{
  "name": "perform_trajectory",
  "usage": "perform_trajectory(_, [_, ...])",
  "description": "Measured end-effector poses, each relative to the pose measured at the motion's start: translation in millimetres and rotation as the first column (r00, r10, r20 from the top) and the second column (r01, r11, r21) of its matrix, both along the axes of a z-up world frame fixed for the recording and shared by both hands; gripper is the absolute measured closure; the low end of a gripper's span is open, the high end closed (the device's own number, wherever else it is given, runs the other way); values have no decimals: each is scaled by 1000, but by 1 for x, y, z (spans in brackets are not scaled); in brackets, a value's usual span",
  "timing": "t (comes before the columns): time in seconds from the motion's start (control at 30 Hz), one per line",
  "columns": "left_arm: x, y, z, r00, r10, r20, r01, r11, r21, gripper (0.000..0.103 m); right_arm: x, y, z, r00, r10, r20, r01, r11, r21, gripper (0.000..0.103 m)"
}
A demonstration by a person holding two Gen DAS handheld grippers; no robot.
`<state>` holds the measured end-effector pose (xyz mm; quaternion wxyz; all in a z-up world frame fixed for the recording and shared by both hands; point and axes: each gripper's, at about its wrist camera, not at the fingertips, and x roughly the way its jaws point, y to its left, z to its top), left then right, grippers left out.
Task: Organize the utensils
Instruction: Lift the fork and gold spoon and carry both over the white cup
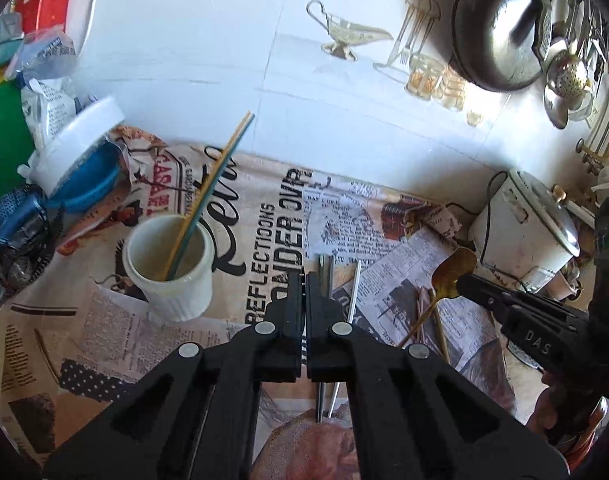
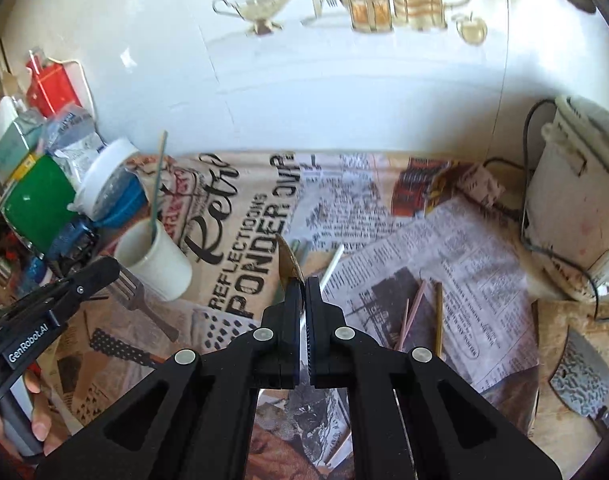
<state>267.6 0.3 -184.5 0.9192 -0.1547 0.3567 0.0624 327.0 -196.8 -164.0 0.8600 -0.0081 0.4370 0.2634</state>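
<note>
A white ribbed cup stands on the printed cloth with a yellow and a teal chopstick leaning in it. My left gripper hangs shut to the right of the cup, and nothing shows between its jaws. Grey metal sticks and a white stick lie on the cloth below it. My right gripper is shut on a brass spoon, lifted off the table. A grey fork shape by the left fingertips may be a print.
A pink and a wooden stick lie on the newspaper. A white rice cooker with its cord stands at the right, a cleaver in front of it. Jars and packets crowd the left. A wok hangs at the back.
</note>
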Motion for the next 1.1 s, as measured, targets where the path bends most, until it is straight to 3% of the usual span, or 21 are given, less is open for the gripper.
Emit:
perform_trajectory(0.3, [-9,28,38,998,12,64,-10,1000,-24,103,-3,16,39,996,14,83,-18,999,41,101])
perform_trajectory(0.73, [-10,94,92,989,-19,147,27,999,-48,103,-8,81,82,982,51,183,-70,993,100,101])
perform_trajectory(1.0, [7,128,89,987,-65,146,86,985,-147,103,-2,127,90,975,66,211,-91,989,112,101])
perform_trajectory(1.1, [16,135,82,989,-72,130,90,985,-144,103,3,138,85,976,62,207,-87,990,112,101])
